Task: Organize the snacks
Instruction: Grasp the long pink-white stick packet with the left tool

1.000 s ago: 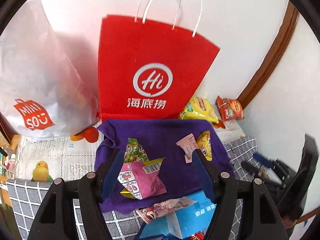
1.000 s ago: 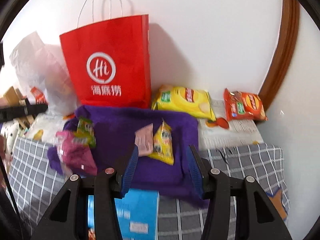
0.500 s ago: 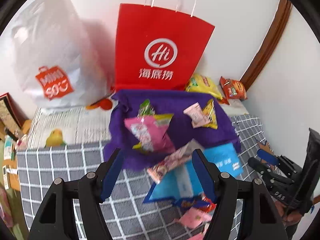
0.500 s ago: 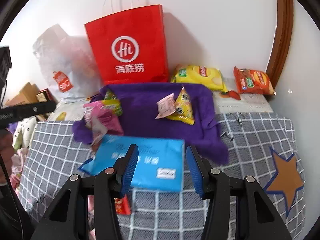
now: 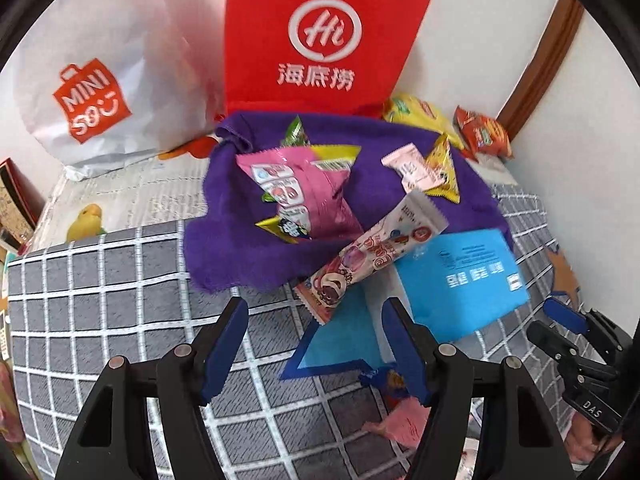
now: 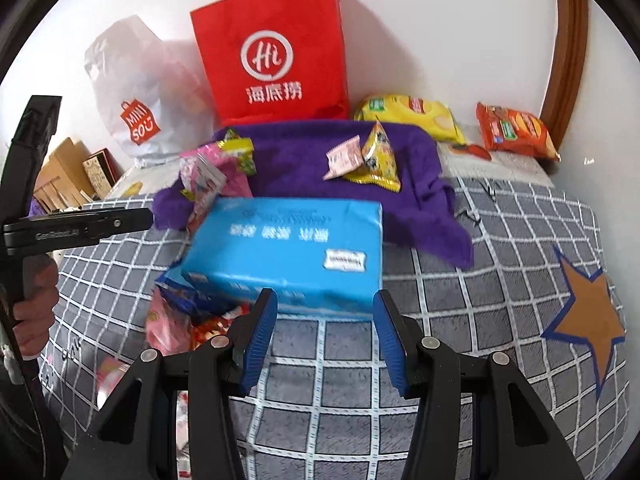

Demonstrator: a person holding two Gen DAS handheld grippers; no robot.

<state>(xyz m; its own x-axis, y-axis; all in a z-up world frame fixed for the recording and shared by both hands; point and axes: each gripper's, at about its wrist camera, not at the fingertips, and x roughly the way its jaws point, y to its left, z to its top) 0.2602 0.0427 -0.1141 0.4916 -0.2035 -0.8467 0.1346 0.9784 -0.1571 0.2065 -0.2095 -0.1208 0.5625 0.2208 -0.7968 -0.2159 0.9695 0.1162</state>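
Observation:
A purple cloth [image 5: 236, 248] [image 6: 296, 160] lies on the grey checked bedcover and holds a pink snack bag [image 5: 308, 196] [image 6: 208, 176], a small pink packet [image 5: 412, 168] [image 6: 342, 158] and a yellow triangular pack [image 5: 442, 172] [image 6: 378, 158]. A long pink wrapper [image 5: 372, 252] leans off the cloth's front edge. A blue pack [image 5: 468, 280] [image 6: 288, 248] lies in front of the cloth. My left gripper [image 5: 316, 320] is open and empty above the cover, short of the wrapper. My right gripper [image 6: 324, 320] is open and empty, just short of the blue pack.
A red paper bag [image 5: 320, 40] [image 6: 272, 52] and a white plastic bag [image 5: 92, 76] [image 6: 136, 92] stand at the wall. Yellow [image 6: 412, 114] and orange [image 6: 516, 130] chip bags lie at the back right. Loose wrappers [image 6: 172, 324] lie by the blue pack. A brown star [image 6: 588, 316] marks the cover.
Both grippers have pulled back from the purple cloth toward the near side of the bed; more of the checked cover and the blue pack now show. Both jaws stay open.

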